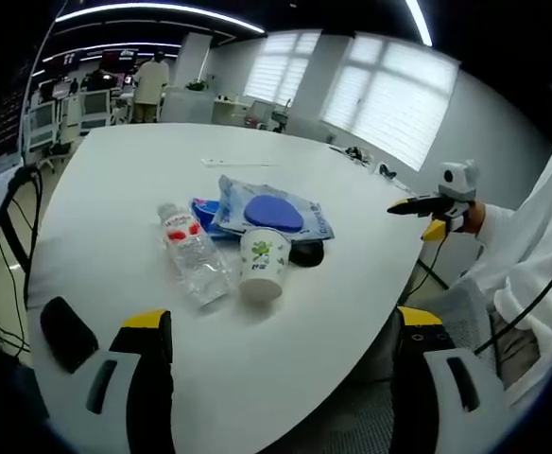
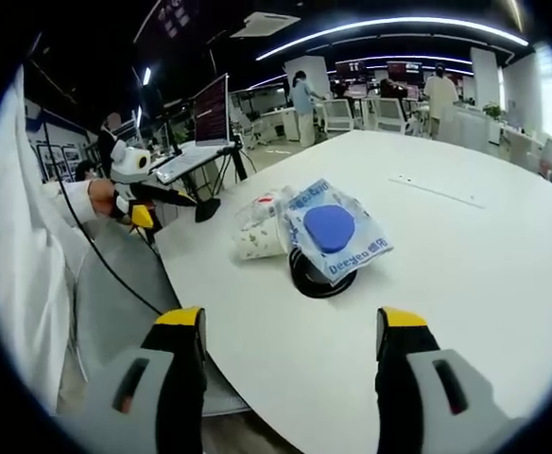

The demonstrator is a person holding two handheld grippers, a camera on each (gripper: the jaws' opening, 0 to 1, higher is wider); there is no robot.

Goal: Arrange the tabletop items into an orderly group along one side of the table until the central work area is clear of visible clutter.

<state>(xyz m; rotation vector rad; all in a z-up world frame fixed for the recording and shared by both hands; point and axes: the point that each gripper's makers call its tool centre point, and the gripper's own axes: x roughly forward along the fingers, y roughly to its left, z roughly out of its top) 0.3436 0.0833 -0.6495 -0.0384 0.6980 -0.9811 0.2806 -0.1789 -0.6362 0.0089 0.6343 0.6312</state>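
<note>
A: What sits on the large white rounded worktop [image 1: 285, 378]?

B: One tight cluster near its middle. In the left gripper view, a clear plastic water bottle with a red-and-white label [image 1: 193, 253] lies on its side, and a white paper cup with a green print [image 1: 262, 263] lies tipped just beside it. Behind them is a flat blue-and-white plastic packet with a round dark-blue patch [image 1: 271, 213], with a small black rounded object [image 1: 306, 253] next to the cup.

A: And the fingers?

B: The left gripper [image 1: 281, 331] has its yellow-tipped fingers spread wide and empty, well short of the cluster. The right gripper [image 2: 290, 326] is the same: wide apart, holding nothing (the packet [image 2: 335, 230] lies ahead of it, resting over a black round thing).

A: Anything else?

B: A black oblong object [image 1: 65, 331] near the worktop's edge by the left fingers, and a person's white sleeve [image 1: 531, 236] at the side
</note>
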